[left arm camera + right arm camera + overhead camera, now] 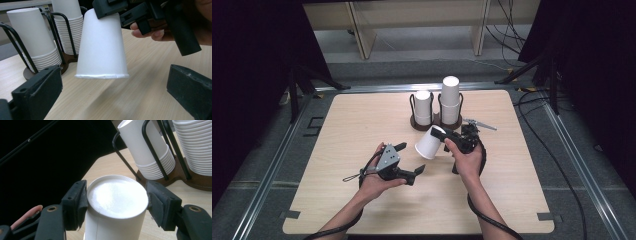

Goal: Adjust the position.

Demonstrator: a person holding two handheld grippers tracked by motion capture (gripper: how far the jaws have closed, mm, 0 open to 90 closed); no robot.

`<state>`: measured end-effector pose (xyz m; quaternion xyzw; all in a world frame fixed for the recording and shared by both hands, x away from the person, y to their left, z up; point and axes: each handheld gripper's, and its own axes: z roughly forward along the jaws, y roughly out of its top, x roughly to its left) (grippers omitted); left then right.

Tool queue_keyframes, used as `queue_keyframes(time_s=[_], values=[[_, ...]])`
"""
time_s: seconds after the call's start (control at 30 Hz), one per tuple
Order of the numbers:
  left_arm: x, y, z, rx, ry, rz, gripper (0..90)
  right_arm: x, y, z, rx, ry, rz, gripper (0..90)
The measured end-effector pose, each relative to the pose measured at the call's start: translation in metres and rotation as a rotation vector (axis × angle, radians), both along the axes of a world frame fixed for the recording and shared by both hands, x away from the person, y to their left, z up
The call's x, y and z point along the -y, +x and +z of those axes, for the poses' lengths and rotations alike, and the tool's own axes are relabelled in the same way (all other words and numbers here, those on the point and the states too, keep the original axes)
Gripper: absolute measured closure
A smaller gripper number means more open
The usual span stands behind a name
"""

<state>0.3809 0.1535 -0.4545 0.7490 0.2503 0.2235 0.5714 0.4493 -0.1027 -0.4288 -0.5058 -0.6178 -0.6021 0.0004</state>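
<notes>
Cup lifted off the table

My right gripper [443, 136] clamps a tilted paper cup [430, 143] (left gripper [409, 161] gapes nearby).

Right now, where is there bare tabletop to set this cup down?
The right hand-held gripper holds the paper cup above mid-table. Free patches: the wide left stretch of the table between its left edge and the cup rack, and the near strip below both hands. Crowded: the back centre around the rack's two stacks, and beside the left hand-held gripper.
</notes>
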Motion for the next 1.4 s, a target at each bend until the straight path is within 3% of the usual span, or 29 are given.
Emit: queue_keyframes(time_s=[0.23,0.27,0.43,0.8,0.97,1.03,1.07,1.17,1.23,1.3,1.4], values=[[0.009,0.011,-0.004,0.008,0.016,0.002,0.0,0.001,-0.001,0.001,-0.027,0.014,0.001,36.4],[0.009,0.012,-0.004,0.002,0.026,0.004,0.0,0.002,-0.001,0.001,-0.016,0.036,0.019,36.4],[0.011,0.018,-0.010,-0.003,0.015,0.004,0.0,0.003,-0.001,0.004,-0.029,0.035,0.016,36.5],[0.010,0.022,-0.013,-0.006,0.030,0.009,0.0,0.002,0.000,0.005,-0.032,0.063,0.032,36.5],[0.012,0.023,-0.013,-0.001,0.035,0.008,0.0,0.000,0.000,0.005,-0.046,0.052,0.024,36.5],[0.013,0.023,-0.014,0.003,0.029,0.007,0.0,-0.002,-0.001,0.005,-0.070,0.083,0.037,36.5],[0.013,0.024,-0.014,-0.001,0.036,0.008,0.0,-0.001,0.000,0.004,-0.043,0.061,0.037,36.5],[0.014,0.024,-0.016,-0.002,0.026,0.006,0.5,-0.001,0.000,0.004,-0.045,0.066,0.038,36.6],[0.014,0.024,-0.016,-0.006,0.042,0.005,0.7,-0.002,-0.001,0.005,-0.064,0.092,0.040,36.5],[0.015,0.024,-0.016,-0.003,0.037,0.002,1.1,-0.001,0.000,0.005,-0.060,0.071,0.031,36.5],[0.016,0.024,-0.016,-0.005,0.034,0.004,2.0,-0.001,0.001,0.005,-0.048,0.081,0.036,36.5]])
